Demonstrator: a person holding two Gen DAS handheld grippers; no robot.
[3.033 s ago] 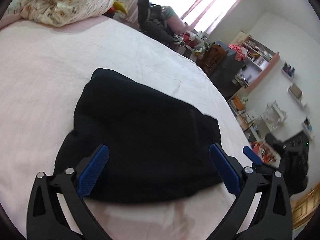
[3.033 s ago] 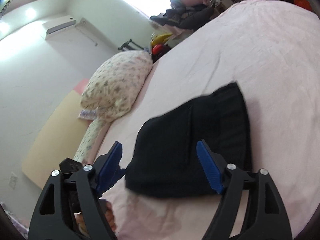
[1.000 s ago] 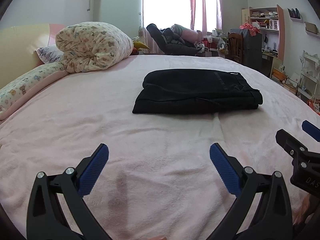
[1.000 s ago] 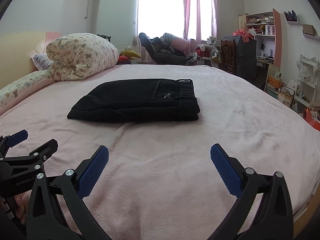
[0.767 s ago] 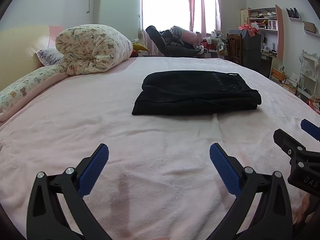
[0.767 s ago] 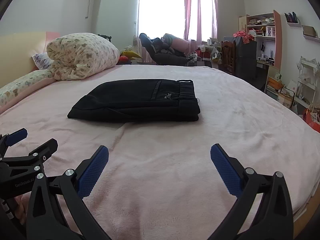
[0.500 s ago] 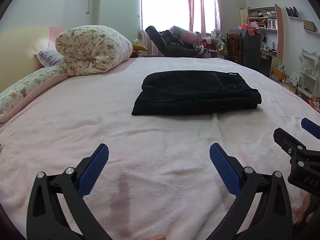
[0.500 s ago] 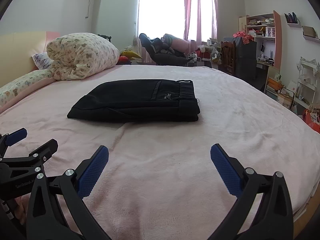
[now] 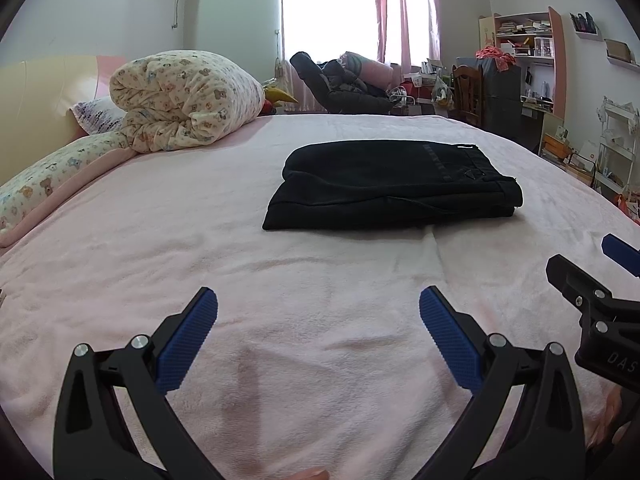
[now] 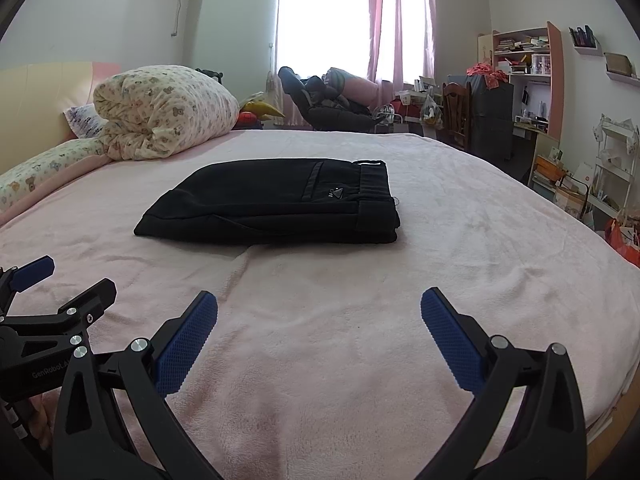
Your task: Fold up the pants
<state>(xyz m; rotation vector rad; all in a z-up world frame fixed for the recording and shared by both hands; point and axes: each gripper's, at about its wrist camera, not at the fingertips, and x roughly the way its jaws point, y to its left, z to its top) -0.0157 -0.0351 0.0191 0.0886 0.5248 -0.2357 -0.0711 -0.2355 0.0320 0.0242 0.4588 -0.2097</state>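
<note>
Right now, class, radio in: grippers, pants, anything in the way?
Left gripper and right gripper open, empty, short of the pants. Pants folded flat on the pink bed. Nothing between.

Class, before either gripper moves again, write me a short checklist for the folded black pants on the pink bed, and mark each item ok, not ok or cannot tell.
1. Pants folded into one compact stack on the bed: ok.
2. Waistband end squared with the layers beneath: ok, edges line up in the right wrist view.
3. Left end of the stack tidy: not ok, the top layer bulges and sits back from the bottom edge.
4. Left gripper open and holding nothing: ok.
5. Right gripper open and holding nothing: ok.
6. Far side of the stack even: cannot tell, hidden from both views.
</note>
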